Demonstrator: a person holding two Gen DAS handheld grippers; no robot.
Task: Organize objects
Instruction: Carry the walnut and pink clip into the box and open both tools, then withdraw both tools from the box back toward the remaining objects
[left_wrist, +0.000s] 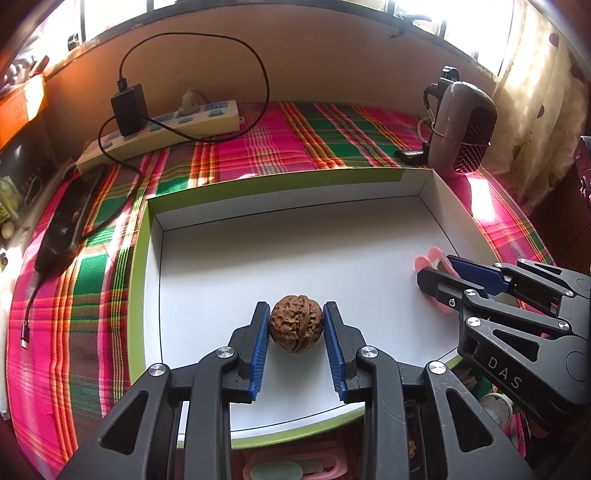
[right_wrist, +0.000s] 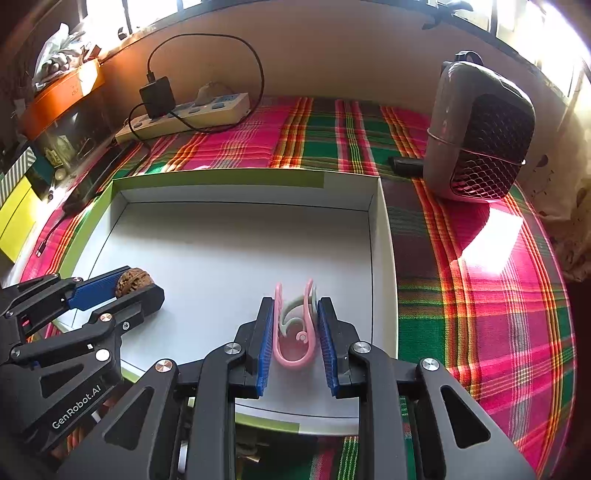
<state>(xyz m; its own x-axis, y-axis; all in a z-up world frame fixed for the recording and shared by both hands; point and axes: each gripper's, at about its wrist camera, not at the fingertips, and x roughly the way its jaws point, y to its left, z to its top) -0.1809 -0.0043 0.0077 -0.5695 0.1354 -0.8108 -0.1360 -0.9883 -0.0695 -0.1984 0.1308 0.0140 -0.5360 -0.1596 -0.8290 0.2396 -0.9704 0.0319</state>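
A brown walnut (left_wrist: 295, 326) sits low over the floor of a shallow white box with a green rim (left_wrist: 138, 258), near its front edge. My left gripper (left_wrist: 295, 310) has its blue pads pressed against the walnut's two sides; it also shows at the left of the right wrist view as the left gripper (right_wrist: 136, 284). Toward the box's right wall (right_wrist: 384, 258), my right gripper (right_wrist: 295, 302) is shut on a pink U-shaped clip (right_wrist: 293, 354) with a pale green part inside it. I cannot tell whether the clip touches the floor.
The box lies on a pink and green plaid cloth (left_wrist: 280, 140). Behind it are a beige power strip (left_wrist: 173, 125) with a black adapter (left_wrist: 127, 107) and cable, and a grey heater (right_wrist: 480, 129) at the back right. A dark flat object (left_wrist: 62, 229) lies to the left.
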